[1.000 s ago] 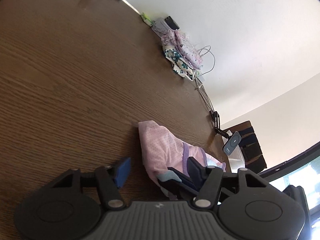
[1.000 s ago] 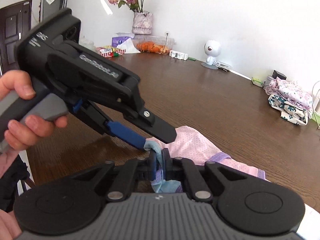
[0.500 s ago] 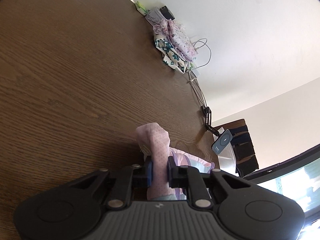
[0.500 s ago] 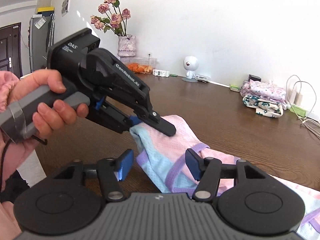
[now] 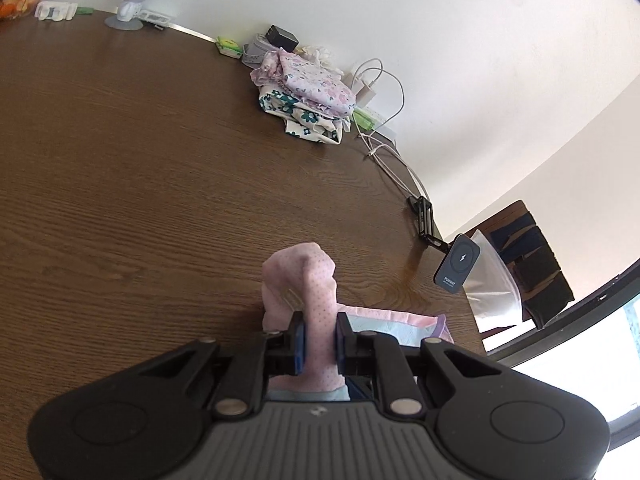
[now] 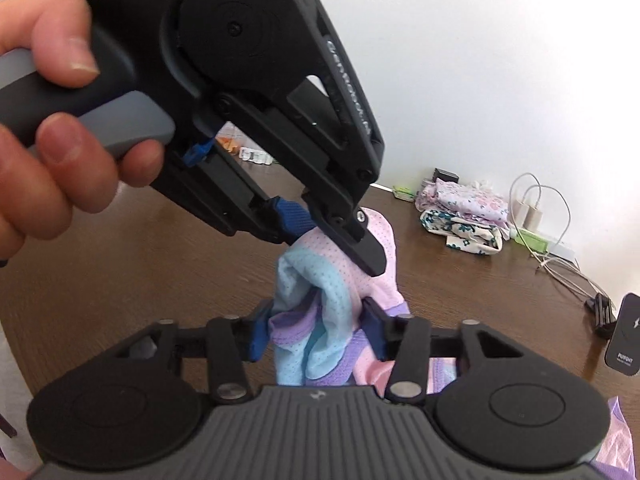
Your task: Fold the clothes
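Fingers [image 6: 374,254] of left gripper [image 5: 319,336] pinching pink garment [image 6: 320,280].

left gripper [image 5: 319,338] pinches a pink dotted garment [image 5: 316,280] above the wooden table [image 5: 140,160].

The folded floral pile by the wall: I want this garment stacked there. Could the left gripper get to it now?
Probably yes: bare table lies between the left gripper and the floral pile, though its jaws hold the pink garment.

Pink dotted garment [image 5: 316,280] with blue, purple-trimmed lining; brown table [image 5: 140,160].
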The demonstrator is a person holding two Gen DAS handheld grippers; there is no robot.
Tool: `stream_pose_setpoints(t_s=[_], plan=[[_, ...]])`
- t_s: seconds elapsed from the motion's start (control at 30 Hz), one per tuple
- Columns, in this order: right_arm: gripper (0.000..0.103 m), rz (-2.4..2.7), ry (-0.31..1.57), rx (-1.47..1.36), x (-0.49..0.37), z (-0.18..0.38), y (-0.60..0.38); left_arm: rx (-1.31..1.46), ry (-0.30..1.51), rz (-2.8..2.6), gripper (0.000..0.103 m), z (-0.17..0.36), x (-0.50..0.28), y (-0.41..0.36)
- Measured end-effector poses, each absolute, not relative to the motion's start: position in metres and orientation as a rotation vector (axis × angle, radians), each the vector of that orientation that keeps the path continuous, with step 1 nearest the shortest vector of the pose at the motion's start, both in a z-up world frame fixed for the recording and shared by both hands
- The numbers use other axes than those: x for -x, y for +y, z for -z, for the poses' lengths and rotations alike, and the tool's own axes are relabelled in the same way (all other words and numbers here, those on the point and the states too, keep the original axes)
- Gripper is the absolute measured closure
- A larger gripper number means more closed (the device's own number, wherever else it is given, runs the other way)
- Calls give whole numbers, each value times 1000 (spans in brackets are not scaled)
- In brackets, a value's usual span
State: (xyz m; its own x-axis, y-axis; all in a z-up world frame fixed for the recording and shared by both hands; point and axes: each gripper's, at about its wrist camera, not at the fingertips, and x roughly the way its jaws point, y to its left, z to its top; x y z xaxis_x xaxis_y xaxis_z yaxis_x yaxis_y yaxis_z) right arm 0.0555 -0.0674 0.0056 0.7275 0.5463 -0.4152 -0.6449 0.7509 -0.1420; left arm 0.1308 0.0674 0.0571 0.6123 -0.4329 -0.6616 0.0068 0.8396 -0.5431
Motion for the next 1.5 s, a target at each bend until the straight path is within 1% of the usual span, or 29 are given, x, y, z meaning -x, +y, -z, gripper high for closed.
stream_pose_setpoints(t_s=[0.07,0.17,0.2,0.23,0.27,0.3,0.33,0.4,0.43,0.5,0.53,0.57,0.73,1.0,1.2,1.3,1.4,1.5], plan=[[87,-669,400,211,-66,-6,-79,528,886,270,88,-59,-132,63],[90,-690,452,54,-80,-7,-102,538,880,304,81,-64,-132,56],[91,-699,468,-19,-84,-6,-113,525,857,330,76,-69,-130,53],[91,-704,486,-97,-89,-4,-124,510,834,351,68,-74,-127,50],[91,-698,508,-167,-94,-1,-135,494,808,371,63,-78,-125,47],[91,-692,530,-237,-99,3,-146,476,779,388,55,-82,-122,43],[91,-685,552,-306,-104,6,-156,457,755,400,54,-84,-119,40],[91,-660,592,-396,-111,15,-172,410,743,392,54,-83,-121,33],[91,-646,610,-436,-115,19,-180,384,747,381,56,-80,-124,30],[91,-625,633,-490,-117,26,-190,324,764,355,57,-69,-130,22],[91,-615,645,-516,-119,29,-195,300,772,348,62,-63,-133,20],[91,-608,654,-533,-120,31,-198,289,783,353,69,-58,-135,18],[91,-582,685,-573,-121,42,-204,250,818,386,86,-35,-145,11],[87,-547,688,-603,-114,47,-215,253,829,419,87,-17,-159,-4],[87,-523,678,-631,-114,53,-224,245,825,434,87,-13,-163,-14],[89,-533,616,-658,-107,50,-231,263,817,441,87,-13,-162,-16],[89,-529,553,-619,-102,40,-232,277,795,457,87,-20,-159,-16],[89,-506,544,-604,-102,39,-235,270,772,474,87,-26,-156,-19]])
